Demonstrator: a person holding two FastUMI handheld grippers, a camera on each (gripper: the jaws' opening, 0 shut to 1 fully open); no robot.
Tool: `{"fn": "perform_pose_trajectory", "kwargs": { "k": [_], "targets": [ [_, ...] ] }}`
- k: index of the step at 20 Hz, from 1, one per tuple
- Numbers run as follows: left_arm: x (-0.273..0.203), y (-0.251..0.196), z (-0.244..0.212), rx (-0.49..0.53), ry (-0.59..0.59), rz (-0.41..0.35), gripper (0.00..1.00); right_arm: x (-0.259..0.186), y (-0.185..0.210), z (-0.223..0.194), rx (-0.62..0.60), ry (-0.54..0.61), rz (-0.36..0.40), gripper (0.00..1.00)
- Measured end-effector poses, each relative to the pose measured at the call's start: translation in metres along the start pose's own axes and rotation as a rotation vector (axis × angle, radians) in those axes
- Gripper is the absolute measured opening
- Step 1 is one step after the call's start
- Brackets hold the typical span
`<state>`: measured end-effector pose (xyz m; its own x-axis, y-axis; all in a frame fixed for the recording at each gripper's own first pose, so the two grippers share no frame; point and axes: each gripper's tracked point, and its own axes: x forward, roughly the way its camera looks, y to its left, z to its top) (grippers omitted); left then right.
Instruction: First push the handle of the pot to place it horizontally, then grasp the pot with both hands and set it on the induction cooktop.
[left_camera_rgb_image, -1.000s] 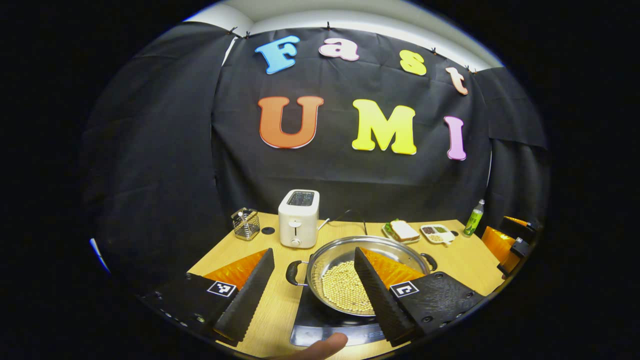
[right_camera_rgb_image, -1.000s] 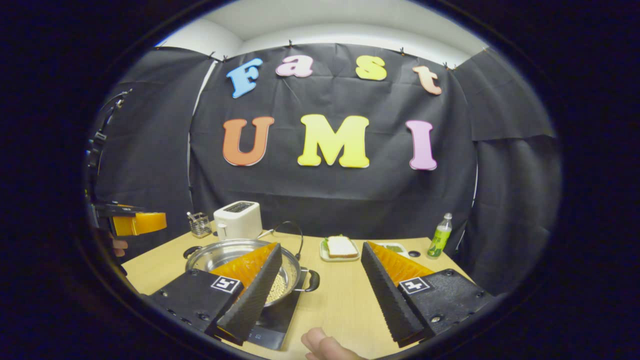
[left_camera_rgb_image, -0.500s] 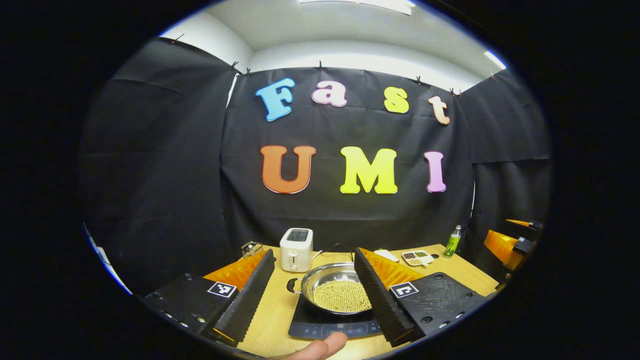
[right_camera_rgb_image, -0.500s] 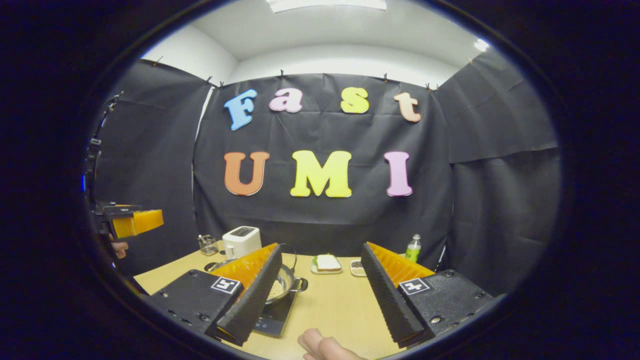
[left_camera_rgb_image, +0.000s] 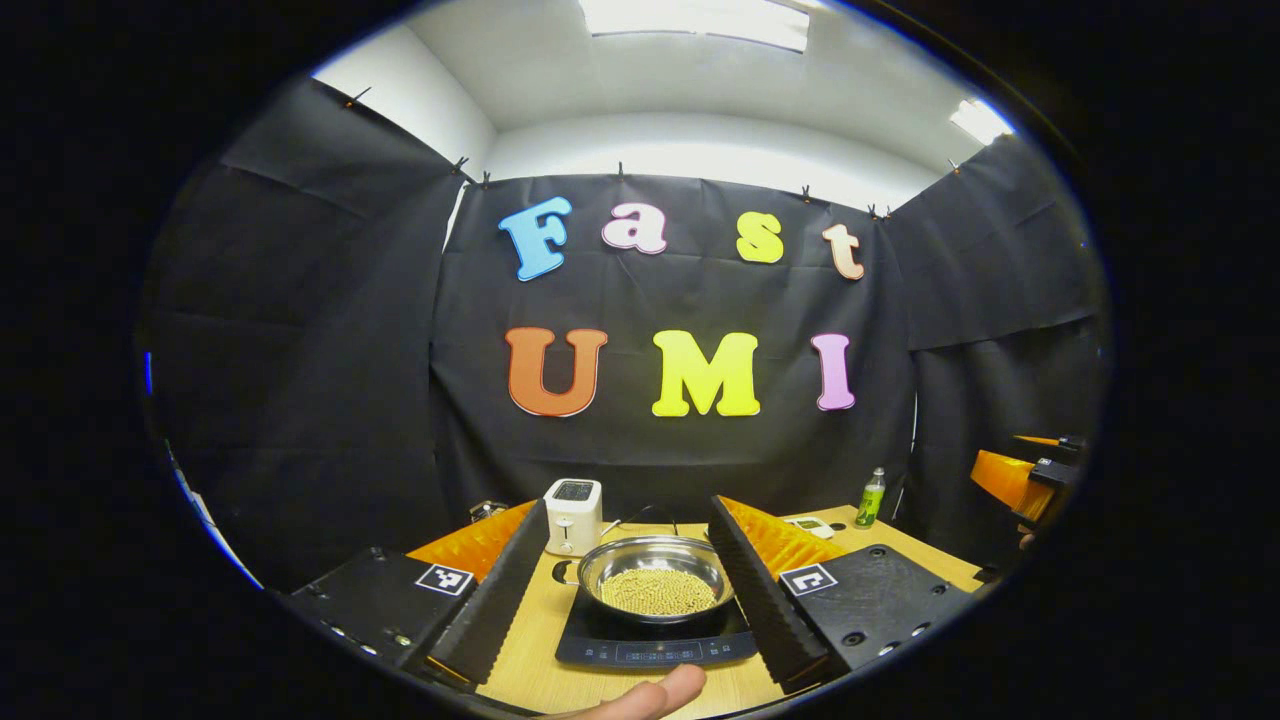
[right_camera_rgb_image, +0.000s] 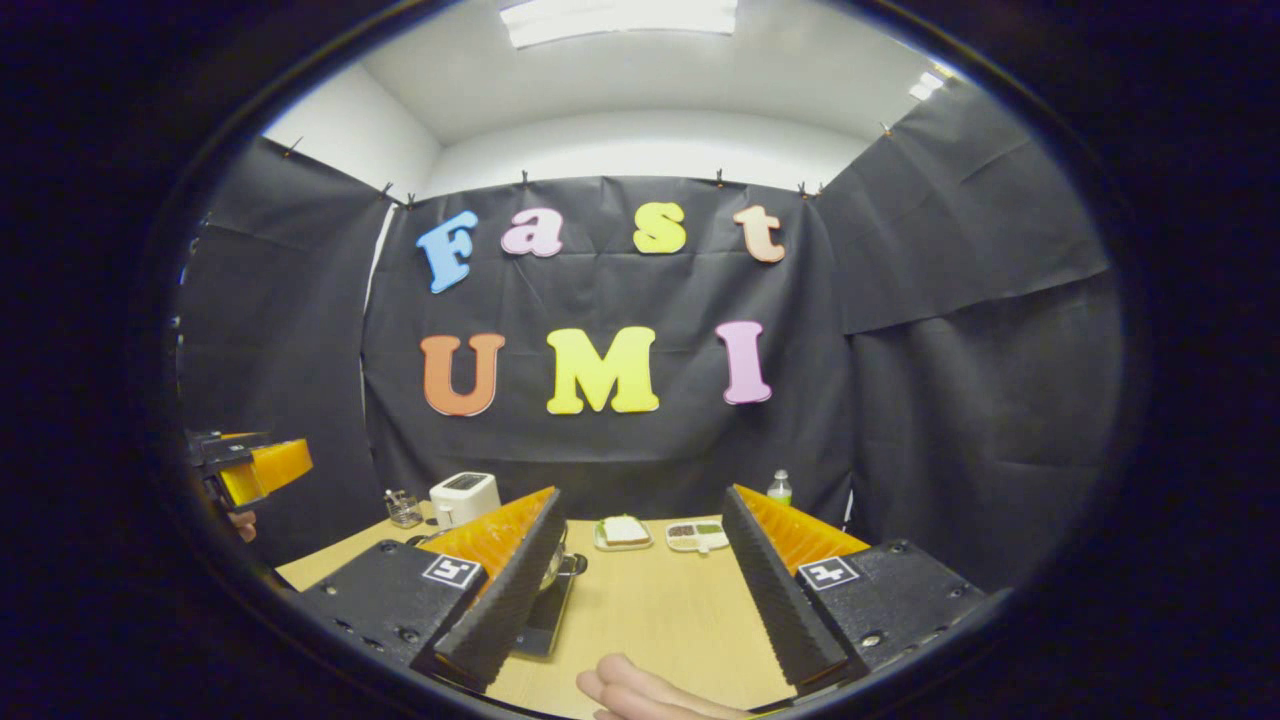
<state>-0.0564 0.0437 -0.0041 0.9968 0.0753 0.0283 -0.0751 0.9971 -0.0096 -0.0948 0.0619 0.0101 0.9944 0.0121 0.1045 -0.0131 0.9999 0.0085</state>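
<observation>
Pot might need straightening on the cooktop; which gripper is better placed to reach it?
Left, probably. The pot sits on the induction cooktop straight ahead between the open fingers of the left gripper; the right gripper faces table beside it.

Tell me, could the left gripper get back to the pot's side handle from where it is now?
Probably yes. The left gripper is open, and between its fingers the pot sits on the induction cooktop, its side handle exposed. Only bare table lies between; the toaster stands behind.

Steel pot (left_camera_rgb_image: 655, 575) of pale beans sits upright on the dark induction cooktop (left_camera_rgb_image: 655, 648)
</observation>
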Motion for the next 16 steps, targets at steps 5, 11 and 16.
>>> {"fn": "perform_pose_trajectory", "kwargs": {
  "k": [5, 11, 16],
  "targets": [
    [-0.015, -0.01, -0.015, 0.003, -0.017, -0.009, 0.95, -0.008, 0.004, -0.012, 0.019, 0.007, 0.036, 1.0],
    [-0.02, -0.029, -0.018, -0.004, -0.015, -0.049, 0.95, -0.01, -0.004, -0.022, 0.021, 0.043, 0.066, 1.0],
    [-0.021, -0.038, -0.025, 0.01, 0.003, -0.067, 0.96, -0.01, -0.002, -0.027, 0.064, 0.068, 0.102, 0.99]
  ]
}}
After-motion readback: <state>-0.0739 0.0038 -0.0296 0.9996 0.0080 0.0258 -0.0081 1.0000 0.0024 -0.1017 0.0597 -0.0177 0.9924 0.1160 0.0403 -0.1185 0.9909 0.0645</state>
